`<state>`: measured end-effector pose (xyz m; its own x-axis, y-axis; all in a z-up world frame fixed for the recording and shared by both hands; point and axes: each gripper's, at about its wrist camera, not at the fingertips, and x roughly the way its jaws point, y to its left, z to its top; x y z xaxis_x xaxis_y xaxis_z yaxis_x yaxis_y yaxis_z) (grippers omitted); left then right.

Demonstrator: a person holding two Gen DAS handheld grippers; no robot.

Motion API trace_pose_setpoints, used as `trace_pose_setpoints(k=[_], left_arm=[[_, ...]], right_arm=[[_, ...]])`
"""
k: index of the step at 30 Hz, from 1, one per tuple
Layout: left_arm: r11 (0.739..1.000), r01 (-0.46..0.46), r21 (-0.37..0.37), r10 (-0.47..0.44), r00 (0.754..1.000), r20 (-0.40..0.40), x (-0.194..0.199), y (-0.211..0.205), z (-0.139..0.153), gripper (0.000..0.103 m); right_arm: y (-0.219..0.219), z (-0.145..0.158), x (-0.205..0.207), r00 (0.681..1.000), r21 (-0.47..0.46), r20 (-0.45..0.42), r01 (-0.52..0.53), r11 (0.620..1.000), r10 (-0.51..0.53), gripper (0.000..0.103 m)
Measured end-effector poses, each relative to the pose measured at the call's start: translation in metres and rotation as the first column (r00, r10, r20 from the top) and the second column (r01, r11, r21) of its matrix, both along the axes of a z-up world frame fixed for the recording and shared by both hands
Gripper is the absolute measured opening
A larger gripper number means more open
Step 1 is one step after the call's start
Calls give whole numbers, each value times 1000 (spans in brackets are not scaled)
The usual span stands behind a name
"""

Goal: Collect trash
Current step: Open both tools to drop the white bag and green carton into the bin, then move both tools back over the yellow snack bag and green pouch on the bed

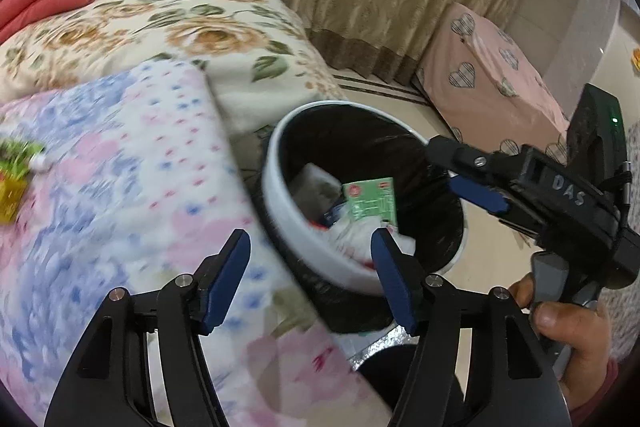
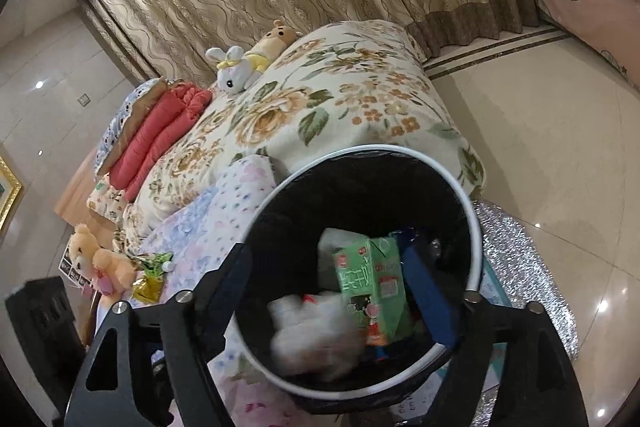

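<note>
Right wrist view, green carton (image 2: 370,283) upright in bin (image 2: 474,227), leaning slightly.

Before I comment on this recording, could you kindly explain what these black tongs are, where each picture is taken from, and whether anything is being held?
No robot here: a person holds a two-finger gripper in each hand, each carrying a fisheye camera looking along its fingers. The left gripper is open and empty over the bed edge. Its view also shows the right gripper in the person's hand. The right gripper's own view looks into the trash bin; it is open, empty. Inside lie a green carton and white crumpled trash. A shiny wrapper remains on the bed.
</note>
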<state>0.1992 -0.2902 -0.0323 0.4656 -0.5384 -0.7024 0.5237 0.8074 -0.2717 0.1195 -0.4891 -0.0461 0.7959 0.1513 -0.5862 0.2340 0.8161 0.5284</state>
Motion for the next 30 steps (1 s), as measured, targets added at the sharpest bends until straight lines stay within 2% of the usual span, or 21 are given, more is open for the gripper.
trace_pose_setpoints(k=[7,12,24,30], left_arm=[[995,-103,-16,103,995,-5,-5,52,-6,64],[983,-182,-14,182,983,3,-5,93,-9,64],[936,-352,-20,351,936,-15,-5,184,-20,64],[915,-403,-12,403,915,-20,4,212,-25,65]], right_arm=[[37,9,2,998,3,30,-54,999,54,84],[77,9,9,991,-25,29,-129,991,130,85],[149,-3,22,964,-15,10,-265,964,266,85],[173,-7,33,951,-35,9,-309,951,309,85]])
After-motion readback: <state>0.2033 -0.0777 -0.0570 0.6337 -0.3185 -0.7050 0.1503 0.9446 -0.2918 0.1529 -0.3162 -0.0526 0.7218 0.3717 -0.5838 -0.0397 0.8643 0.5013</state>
